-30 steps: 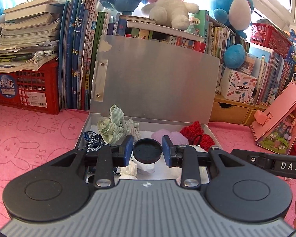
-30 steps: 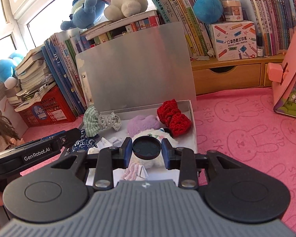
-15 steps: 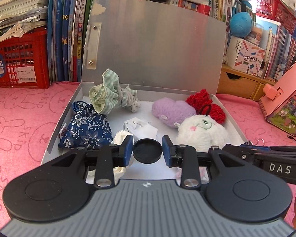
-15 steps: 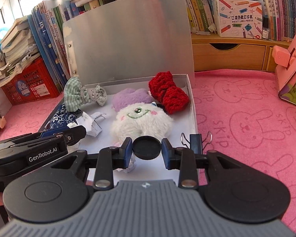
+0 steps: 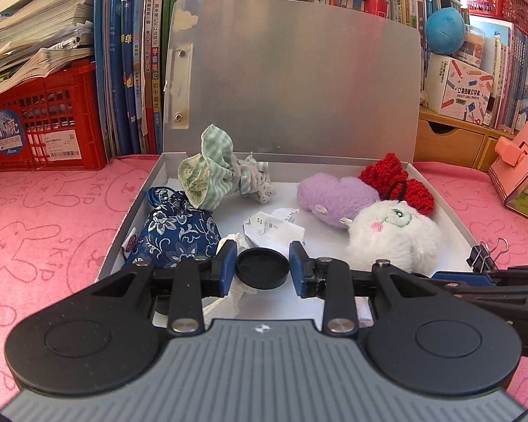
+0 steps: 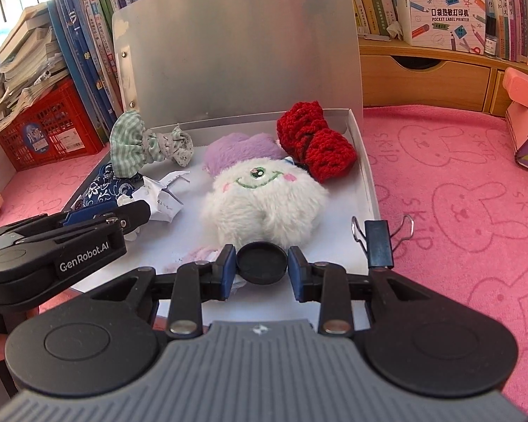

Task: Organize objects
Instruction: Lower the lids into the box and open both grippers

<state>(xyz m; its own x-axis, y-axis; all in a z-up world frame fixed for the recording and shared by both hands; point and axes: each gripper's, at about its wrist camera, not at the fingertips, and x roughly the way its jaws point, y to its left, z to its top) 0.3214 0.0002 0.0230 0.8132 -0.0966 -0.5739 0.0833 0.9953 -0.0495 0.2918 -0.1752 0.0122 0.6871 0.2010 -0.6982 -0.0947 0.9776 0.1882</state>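
An open grey box point(image 5: 123, 225) point(image 6: 371, 190) with its lid upright lies on the pink mat. Inside are a white plush point(image 5: 390, 235) point(image 6: 264, 197), a purple plush point(image 5: 334, 197) point(image 6: 239, 147), a red knitted bow point(image 5: 401, 183) point(image 6: 316, 140), a green checked scrunchie point(image 5: 207, 172) point(image 6: 130, 144), a blue floral pouch point(image 5: 176, 232) point(image 6: 102, 186) and crumpled paper point(image 5: 274, 227) point(image 6: 162, 197). My left gripper point(image 5: 263, 269) is open and empty over the box's front left. My right gripper point(image 6: 261, 267) is open and empty just in front of the white plush.
A black binder clip point(image 6: 378, 242) point(image 5: 480, 258) sits on the box's right front rim. Books, a red crate point(image 5: 38, 119) and a wooden drawer unit point(image 6: 426, 81) line the back. A pink box point(image 5: 521, 176) stands at the right.
Both grippers have come down and forward toward the box, so its contents now look closer and larger. Both stay open and empty.
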